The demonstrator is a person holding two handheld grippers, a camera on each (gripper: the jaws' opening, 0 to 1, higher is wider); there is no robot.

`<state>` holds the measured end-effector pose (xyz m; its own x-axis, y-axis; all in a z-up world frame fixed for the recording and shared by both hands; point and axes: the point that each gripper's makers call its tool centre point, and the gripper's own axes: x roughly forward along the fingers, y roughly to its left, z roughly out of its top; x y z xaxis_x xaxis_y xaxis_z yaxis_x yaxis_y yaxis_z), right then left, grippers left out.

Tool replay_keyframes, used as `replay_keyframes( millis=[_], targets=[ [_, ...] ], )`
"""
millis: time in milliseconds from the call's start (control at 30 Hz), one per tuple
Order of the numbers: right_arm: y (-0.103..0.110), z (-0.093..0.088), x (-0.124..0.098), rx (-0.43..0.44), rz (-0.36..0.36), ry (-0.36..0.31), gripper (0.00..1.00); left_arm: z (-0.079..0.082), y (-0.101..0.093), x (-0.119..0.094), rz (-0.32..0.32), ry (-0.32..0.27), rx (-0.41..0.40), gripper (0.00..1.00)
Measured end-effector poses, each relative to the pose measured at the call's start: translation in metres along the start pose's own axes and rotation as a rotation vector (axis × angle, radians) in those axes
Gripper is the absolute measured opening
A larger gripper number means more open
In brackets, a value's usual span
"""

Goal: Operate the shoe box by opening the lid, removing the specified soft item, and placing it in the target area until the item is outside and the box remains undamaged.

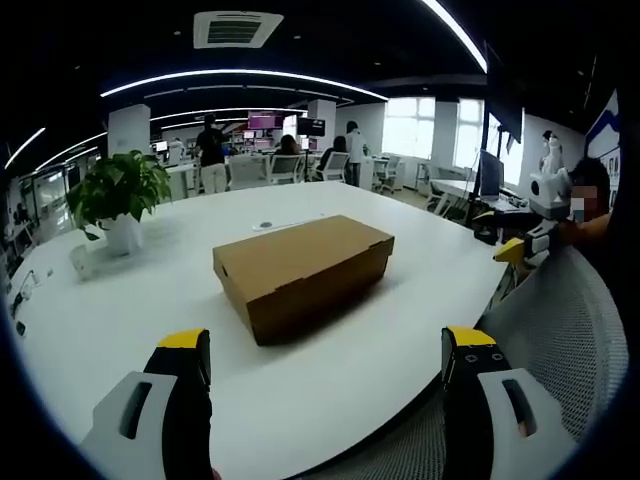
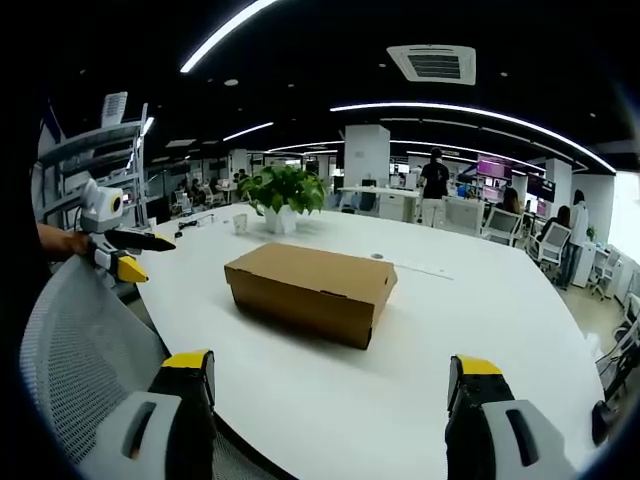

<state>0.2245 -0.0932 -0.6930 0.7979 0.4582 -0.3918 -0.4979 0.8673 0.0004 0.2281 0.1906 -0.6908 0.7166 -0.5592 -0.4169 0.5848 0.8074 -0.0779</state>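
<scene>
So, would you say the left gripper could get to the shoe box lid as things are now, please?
Probably yes. The left gripper is open and faces the closed shoe box across bare white table. Nothing lies between them; the potted plant stands off to one side.

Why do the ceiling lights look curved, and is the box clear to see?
Fisheye bending: ceiling lights arc in the left gripper view and likewise in the right gripper view; the box stays sharp in both, evenly lit, with a soft shadow on the table.
</scene>
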Motion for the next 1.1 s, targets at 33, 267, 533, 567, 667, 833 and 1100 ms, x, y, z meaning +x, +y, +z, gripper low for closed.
replay_keyframes(
  millis=[33, 267, 533, 567, 667, 833, 1100],
  targets=[
    [0.0, 0.0, 0.0, 0.001, 0.0, 0.0, 0.98, 0.0, 0.0, 0.0, 0.0, 0.0, 0.0, 0.99],
    [0.001, 0.0, 0.0, 0.008, 0.007, 0.005, 0.97, -0.001, -0.001, -0.001, -0.005, 0.015, -0.002, 1.0],
    [0.001, 0.001, -0.002, 0.011, 0.015, 0.012, 0.97, -0.001, 0.0, -0.001, -0.006, 0.021, -0.004, 1.0],
    [0.001, 0.001, -0.002, 0.011, 0.014, 0.014, 0.97, -0.001, 0.0, -0.001, -0.006, 0.025, -0.004, 1.0],
    [0.001, 0.001, -0.002, 0.004, 0.018, 0.019, 0.97, -0.002, 0.001, 0.0, -0.005, 0.031, -0.005, 1.0],
    [0.001, 0.003, -0.003, -0.004, 0.018, 0.022, 0.97, -0.002, 0.002, 0.001, -0.008, 0.037, 0.001, 1.0],
    [-0.001, 0.011, -0.001, -0.023, 0.022, 0.03, 0.96, 0.002, 0.005, 0.003, -0.008, 0.038, 0.003, 1.0]
  ],
)
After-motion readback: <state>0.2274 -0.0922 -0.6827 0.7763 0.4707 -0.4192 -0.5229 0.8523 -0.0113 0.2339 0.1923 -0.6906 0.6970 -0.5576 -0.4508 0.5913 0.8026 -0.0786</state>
